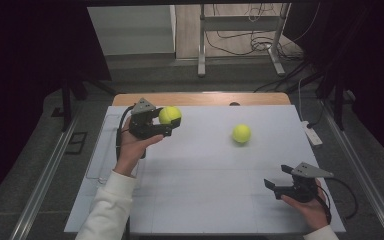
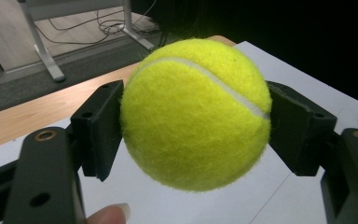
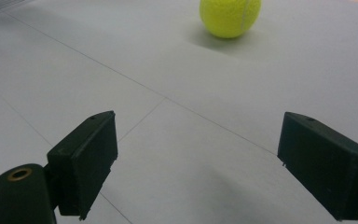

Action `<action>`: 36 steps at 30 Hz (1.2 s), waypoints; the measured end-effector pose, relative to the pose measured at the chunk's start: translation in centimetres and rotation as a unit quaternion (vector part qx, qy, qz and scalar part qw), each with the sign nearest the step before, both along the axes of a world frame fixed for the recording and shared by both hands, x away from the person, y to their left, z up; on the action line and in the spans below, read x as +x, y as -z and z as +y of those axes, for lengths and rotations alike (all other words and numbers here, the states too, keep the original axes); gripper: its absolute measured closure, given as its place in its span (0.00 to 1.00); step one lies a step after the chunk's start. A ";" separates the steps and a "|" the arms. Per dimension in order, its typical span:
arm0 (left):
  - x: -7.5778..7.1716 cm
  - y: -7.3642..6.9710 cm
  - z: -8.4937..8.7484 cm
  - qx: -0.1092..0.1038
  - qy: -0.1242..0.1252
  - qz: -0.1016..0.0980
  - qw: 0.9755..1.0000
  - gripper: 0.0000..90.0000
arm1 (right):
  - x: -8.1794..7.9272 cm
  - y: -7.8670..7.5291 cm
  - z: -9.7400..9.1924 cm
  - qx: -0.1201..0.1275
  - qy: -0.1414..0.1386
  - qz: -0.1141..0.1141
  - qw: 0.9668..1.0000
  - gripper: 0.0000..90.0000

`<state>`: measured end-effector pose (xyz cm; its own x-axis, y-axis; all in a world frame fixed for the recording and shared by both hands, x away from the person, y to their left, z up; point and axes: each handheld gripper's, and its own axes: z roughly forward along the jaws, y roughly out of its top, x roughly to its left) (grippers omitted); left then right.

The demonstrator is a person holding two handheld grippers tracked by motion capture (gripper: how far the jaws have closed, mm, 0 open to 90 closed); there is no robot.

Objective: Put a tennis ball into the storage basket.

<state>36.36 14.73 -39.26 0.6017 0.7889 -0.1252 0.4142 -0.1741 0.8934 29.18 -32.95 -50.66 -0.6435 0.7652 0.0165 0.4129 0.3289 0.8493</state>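
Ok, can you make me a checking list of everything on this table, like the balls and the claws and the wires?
Surface: white table top with thin seam lines; a wooden edge shows at the far side.
Job's things: two yellow tennis balls. One held tennis ball sits in the left claw, lifted off the table. The loose tennis ball rests on the table, apart from both claws.
Clutter: a clear tray at the table's left edge; its contents cannot be told.
Grippers: left claw shut on the held ball; right claw open, empty, pointing toward the loose ball.
Cables: a black cable trails from the right claw; more wires lie on the floor behind.
Surroundings: dark curtains, metal table legs beyond.
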 end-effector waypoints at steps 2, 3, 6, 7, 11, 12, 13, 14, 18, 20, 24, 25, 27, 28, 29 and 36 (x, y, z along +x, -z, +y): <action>0.0 0.0 0.2 0.000 -0.003 0.000 1.000 0.30 | 0.0 0.0 0.0 0.000 0.000 0.000 1.000 0.14; 0.1 0.0 0.3 -0.001 -0.004 0.001 1.000 0.30 | 0.0 0.0 0.0 0.000 0.000 0.000 1.000 0.14; 0.1 0.0 0.6 -0.002 -0.008 0.002 1.000 0.30 | 0.0 0.0 0.0 0.000 -0.001 0.000 1.000 0.14; 0.1 0.0 0.7 -0.004 -0.009 0.002 1.000 0.30 | 0.0 0.0 0.0 0.000 -0.001 0.000 1.000 0.14; 0.2 0.0 1.0 -0.002 -0.016 0.001 1.000 0.30 | 0.0 0.0 0.0 -0.001 -0.001 0.000 1.000 0.14; 0.2 0.0 1.1 -0.002 -0.017 0.001 1.000 0.30 | 0.0 0.0 0.0 -0.001 -0.001 0.000 1.000 0.14; 0.2 0.0 1.2 -0.002 -0.020 0.001 1.000 0.30 | 0.0 0.0 0.0 -0.001 -0.001 0.000 1.000 0.14; 0.2 0.0 1.2 -0.002 -0.021 0.001 1.000 0.30 | 0.0 0.0 0.0 -0.001 -0.001 0.001 1.000 0.14; 0.2 -0.1 1.5 0.000 -0.026 -0.002 1.000 0.30 | 0.0 0.0 0.1 -0.002 -0.002 0.000 1.000 0.14; 0.2 -0.1 1.6 0.000 -0.028 -0.001 1.000 0.30 | 0.0 0.0 0.1 -0.001 -0.001 0.000 1.000 0.14; 0.2 -0.1 1.8 0.000 -0.032 0.000 1.000 0.30 | 0.0 0.0 0.0 -0.002 -0.001 0.000 1.000 0.14; 0.2 -0.1 1.9 0.001 -0.033 0.000 0.999 0.30 | 0.0 0.0 0.1 -0.002 -0.001 0.000 1.000 0.14; 0.3 -0.1 2.0 0.002 -0.035 -0.001 0.999 0.30 | 0.0 0.0 0.1 -0.002 -0.002 0.000 1.000 0.14; 0.3 -0.1 2.1 0.002 -0.037 -0.001 0.999 0.30 | 0.0 0.0 0.0 -0.001 -0.002 0.001 1.000 0.14; 0.3 -0.1 2.2 0.001 -0.039 0.000 0.999 0.30 | 0.0 0.0 0.0 -0.002 -0.001 0.000 1.000 0.14; 0.4 0.0 2.8 -0.001 -0.046 0.001 0.999 0.30 | 0.0 0.0 0.0 -0.002 -0.001 0.000 1.000 0.14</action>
<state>36.77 17.50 -39.27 0.5267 0.8404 -0.1276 0.4305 -0.1343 0.8925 29.19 -32.91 -50.67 -0.6454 0.7637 0.0144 0.4125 0.3326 0.8481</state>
